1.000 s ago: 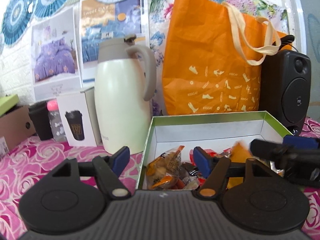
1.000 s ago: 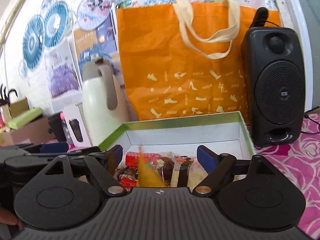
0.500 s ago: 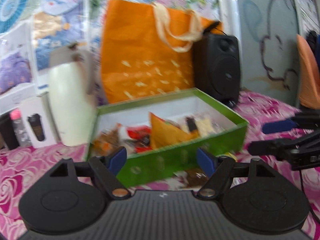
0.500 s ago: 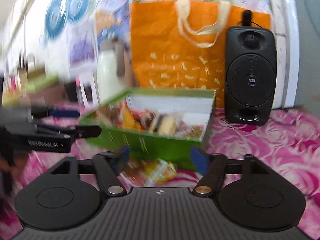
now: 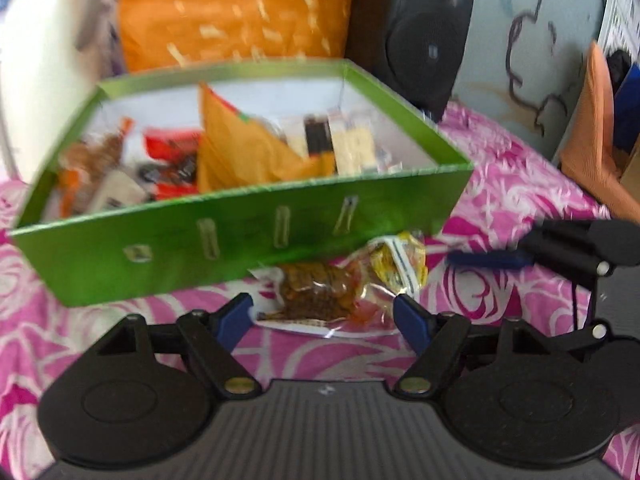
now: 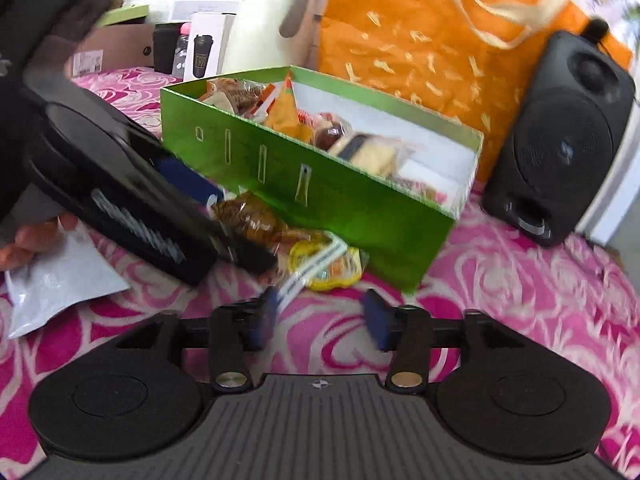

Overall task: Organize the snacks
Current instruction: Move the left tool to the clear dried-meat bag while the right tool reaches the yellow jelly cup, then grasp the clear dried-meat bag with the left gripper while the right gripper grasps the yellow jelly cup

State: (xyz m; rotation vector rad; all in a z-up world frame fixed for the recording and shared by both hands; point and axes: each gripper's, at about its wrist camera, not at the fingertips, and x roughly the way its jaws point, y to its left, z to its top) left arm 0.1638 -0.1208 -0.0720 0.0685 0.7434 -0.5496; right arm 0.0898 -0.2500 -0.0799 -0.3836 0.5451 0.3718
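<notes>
In the left wrist view, the left gripper [image 5: 322,318] stands released with nothing in its grasp, its blue pads flanking the near end of the brown snack packet [image 5: 320,292] at lower centre. The packet's long axis runs left to right across the frame, toward the yellow packet [image 5: 400,260] touching it. Both lie on the pink cloth [image 5: 500,184] against the green box [image 5: 240,240]; the right gripper [image 6: 322,316], also released and empty, sits a little farther back, its jaws having just been opening.

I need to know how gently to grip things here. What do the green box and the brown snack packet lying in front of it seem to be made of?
Green box: probably cardboard with a glossy, metallic-looking green skin and a plain white inside; its thin, straight walls and sheen suggest so.
Brown snack packet: clear, shiny plastic film, crinkled, with glints, its contents showing through.
</notes>
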